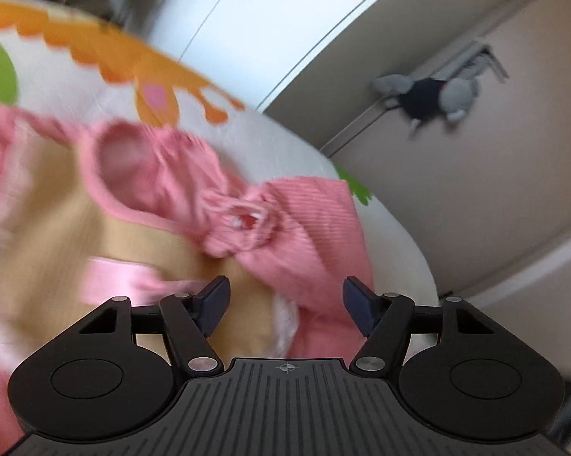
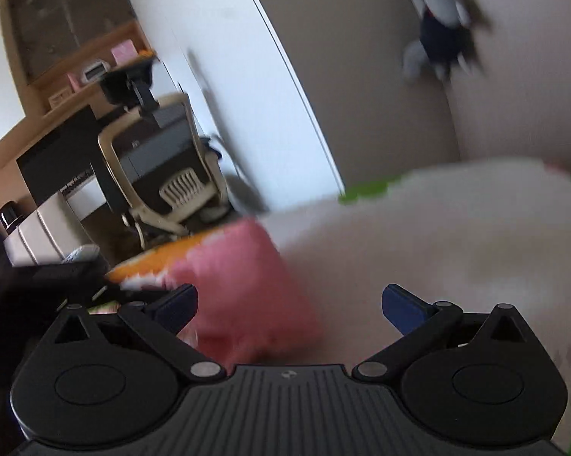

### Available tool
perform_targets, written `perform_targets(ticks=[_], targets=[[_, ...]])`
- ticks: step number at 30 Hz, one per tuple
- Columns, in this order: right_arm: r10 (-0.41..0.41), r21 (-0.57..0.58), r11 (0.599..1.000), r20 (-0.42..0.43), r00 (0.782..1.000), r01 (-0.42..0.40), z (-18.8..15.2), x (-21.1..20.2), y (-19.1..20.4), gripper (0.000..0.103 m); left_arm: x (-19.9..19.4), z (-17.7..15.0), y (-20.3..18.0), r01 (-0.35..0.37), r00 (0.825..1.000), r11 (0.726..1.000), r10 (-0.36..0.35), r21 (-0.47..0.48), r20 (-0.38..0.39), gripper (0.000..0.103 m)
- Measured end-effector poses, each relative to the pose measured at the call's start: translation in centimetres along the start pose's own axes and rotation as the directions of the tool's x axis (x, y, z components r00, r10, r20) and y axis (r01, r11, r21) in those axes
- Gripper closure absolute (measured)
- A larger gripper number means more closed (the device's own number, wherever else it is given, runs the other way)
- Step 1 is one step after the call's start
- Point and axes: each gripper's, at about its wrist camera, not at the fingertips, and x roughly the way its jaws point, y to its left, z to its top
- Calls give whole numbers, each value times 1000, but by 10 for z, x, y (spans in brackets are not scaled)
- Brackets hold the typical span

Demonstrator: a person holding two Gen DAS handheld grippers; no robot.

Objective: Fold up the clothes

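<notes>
A pink ribbed garment (image 1: 304, 220) with a tan front panel (image 1: 49, 220) lies crumpled on a white bedcover (image 1: 281, 140) printed in orange and green. My left gripper (image 1: 286, 304) hovers just above it, open, blue pads apart, nothing between them. In the right wrist view a blurred pink part of the garment (image 2: 243, 285) lies on the same bedcover (image 2: 437, 235). My right gripper (image 2: 290, 306) is open over its edge, holding nothing.
A grey stuffed toy (image 1: 433, 95) in a dark top lies on the floor beyond the bed; it also shows as the toy (image 2: 441, 34) in the right view. An office chair (image 2: 171, 174) and a desk with shelves (image 2: 57, 121) stand left.
</notes>
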Motion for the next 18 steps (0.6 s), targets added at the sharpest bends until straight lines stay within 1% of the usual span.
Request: perform_targets(ticks=[1,2,3,4,5,6,7,8,10,12,13,14,16,17,18], targets=[[-2,4,1000,-17,1000,2,-4,1,-3,0,7,0,-5,-32,999,999,32,19,8,71],[-7,4,1000,-35,999,7,-9,3,-3,0,11,0,-10,-63,998,996,61,65,28,96],[-12,1,1000,-49,999,12,-13,5,-3,0,14,1,-15,-94,995,989,89,114,52,97],[-20,-6,1000,-61,998,19,-17,7,-1,0,8,1,-19,-103,992,982,91,161,82,98],[-29,-10,1000,-66,997,28,-19,8,1,0,-3,1,-23,-112,989,971,87,211,122,98],[-37,-9,999,-66,997,37,-21,9,1,0,-20,1,-28,-135,979,954,86,268,186,98],[-46,-9,999,-66,997,45,-23,9,1,0,-37,3,-33,-164,964,935,85,314,251,98],[-49,-4,999,-71,996,49,-24,11,1,0,-56,4,-34,-186,949,923,80,337,304,98],[-49,8,999,-87,995,50,-25,14,1,0,-93,6,-34,-229,912,899,65,374,404,98],[-55,5,998,-103,993,56,-24,18,2,0,-115,7,-20,-253,894,899,76,358,441,98],[-56,5,998,-113,992,57,-23,21,3,0,-119,6,-9,-264,894,903,97,339,438,98],[-60,3,998,-119,991,61,-24,22,4,0,-118,4,4,-274,897,907,122,318,424,98],[-76,-12,997,-125,989,75,-25,25,6,0,-105,-4,30,-296,914,911,183,287,362,97],[-86,-28,996,-130,988,83,-25,27,9,0,-95,-7,43,-312,922,912,221,268,319,94],[-96,-41,995,-134,986,91,-25,29,11,0,-86,-10,56,-326,926,912,255,250,277,88]])
